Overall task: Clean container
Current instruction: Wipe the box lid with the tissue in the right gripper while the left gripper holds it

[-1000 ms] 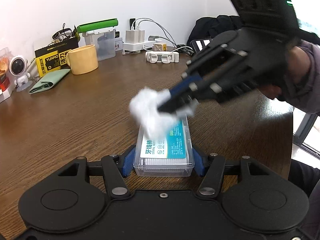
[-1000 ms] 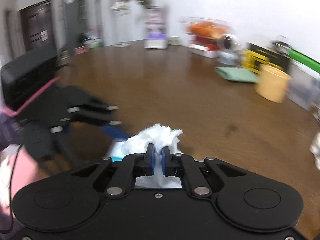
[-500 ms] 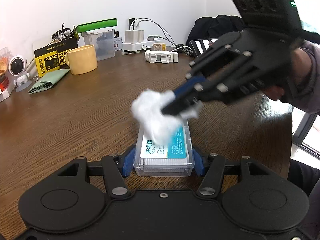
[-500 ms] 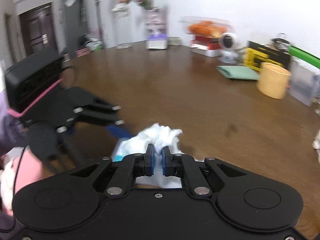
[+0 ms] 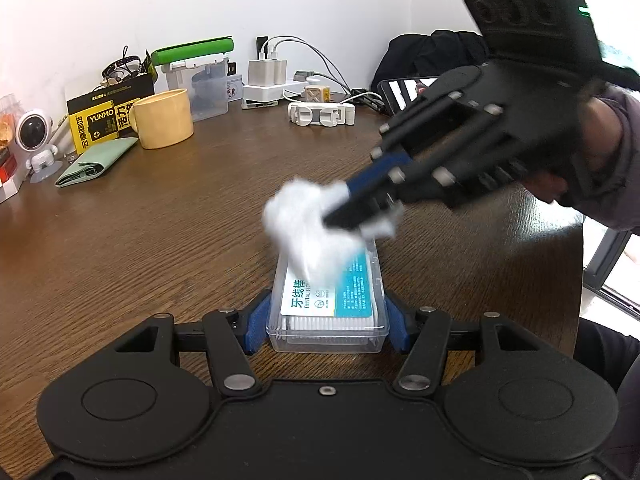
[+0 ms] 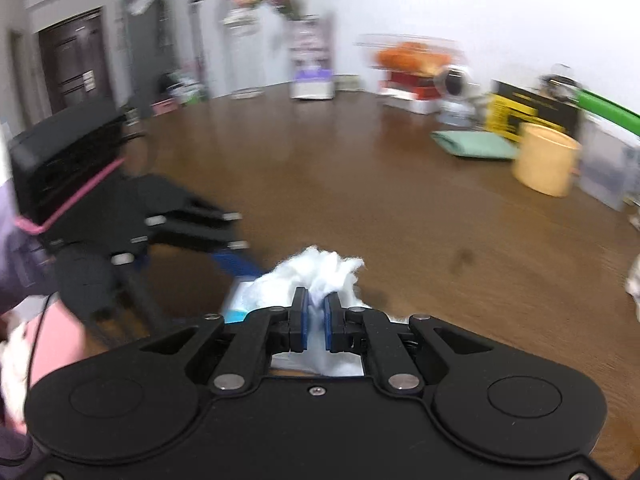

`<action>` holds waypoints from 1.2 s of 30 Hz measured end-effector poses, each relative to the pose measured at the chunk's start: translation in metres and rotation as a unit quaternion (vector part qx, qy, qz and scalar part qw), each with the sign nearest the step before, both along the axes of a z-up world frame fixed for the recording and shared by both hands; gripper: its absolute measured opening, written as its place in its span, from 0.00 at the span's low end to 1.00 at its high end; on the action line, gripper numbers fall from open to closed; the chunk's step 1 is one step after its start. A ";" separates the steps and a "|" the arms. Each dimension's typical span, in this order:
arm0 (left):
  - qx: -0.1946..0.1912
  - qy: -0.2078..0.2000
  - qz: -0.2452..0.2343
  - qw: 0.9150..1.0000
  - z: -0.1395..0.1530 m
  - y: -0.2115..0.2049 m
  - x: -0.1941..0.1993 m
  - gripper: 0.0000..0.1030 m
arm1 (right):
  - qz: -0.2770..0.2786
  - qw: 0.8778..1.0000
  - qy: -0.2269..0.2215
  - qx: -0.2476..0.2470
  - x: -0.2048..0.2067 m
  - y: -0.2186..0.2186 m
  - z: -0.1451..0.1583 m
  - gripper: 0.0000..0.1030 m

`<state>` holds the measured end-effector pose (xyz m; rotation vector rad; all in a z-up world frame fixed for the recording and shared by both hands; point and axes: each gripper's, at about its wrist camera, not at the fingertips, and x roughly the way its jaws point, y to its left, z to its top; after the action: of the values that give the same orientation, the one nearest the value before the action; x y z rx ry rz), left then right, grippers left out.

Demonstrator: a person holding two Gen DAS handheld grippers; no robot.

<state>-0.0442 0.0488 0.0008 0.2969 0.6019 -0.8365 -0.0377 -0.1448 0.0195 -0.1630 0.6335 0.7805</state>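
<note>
A clear plastic container (image 5: 328, 300) with a white and teal label lies flat on the brown table. My left gripper (image 5: 326, 320) is shut on its two long sides and holds it near the camera. My right gripper (image 5: 348, 216) comes in from the right, shut on a wad of white tissue (image 5: 308, 236) that rests on the container's far end. In the right wrist view the tissue (image 6: 316, 276) sticks out past the closed fingertips of my right gripper (image 6: 316, 320). The container (image 6: 240, 304) shows only as a sliver under the tissue.
Along the back wall stand a yellow mug (image 5: 162, 118), a green pouch (image 5: 96, 162), a yellow and black box (image 5: 100, 114), a clear jug with a green lid (image 5: 200, 80), chargers with cables (image 5: 272, 76) and a small robot toy (image 5: 34, 140). The table edge (image 5: 580, 280) runs down the right.
The right gripper with the tissue has shifted slightly back and forth over the container's far end. The left gripper and the container have not moved.
</note>
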 end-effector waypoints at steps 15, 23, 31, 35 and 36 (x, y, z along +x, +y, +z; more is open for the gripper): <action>0.000 0.000 0.000 1.000 0.000 0.001 -0.001 0.56 | 0.072 0.997 0.013 0.005 -0.020 0.022 0.001 0.08; 0.000 0.000 0.000 1.000 0.000 0.001 -0.001 0.56 | 0.026 0.999 0.012 0.016 -0.011 0.001 -0.003 0.08; 0.000 0.001 0.000 1.000 0.000 0.001 -0.001 0.56 | 0.044 0.999 0.013 0.025 -0.003 0.021 -0.005 0.08; 0.000 0.000 0.000 1.000 0.000 0.000 -0.001 0.56 | 0.068 0.997 0.017 0.024 -0.013 0.027 -0.005 0.08; 0.000 0.000 0.000 1.000 0.000 0.000 -0.001 0.56 | 0.072 0.997 0.019 0.022 -0.015 0.026 -0.005 0.08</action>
<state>-0.0456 0.0492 0.0006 0.2959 0.6024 -0.8376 -0.0525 -0.1185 0.0149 -0.1548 0.6444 0.9375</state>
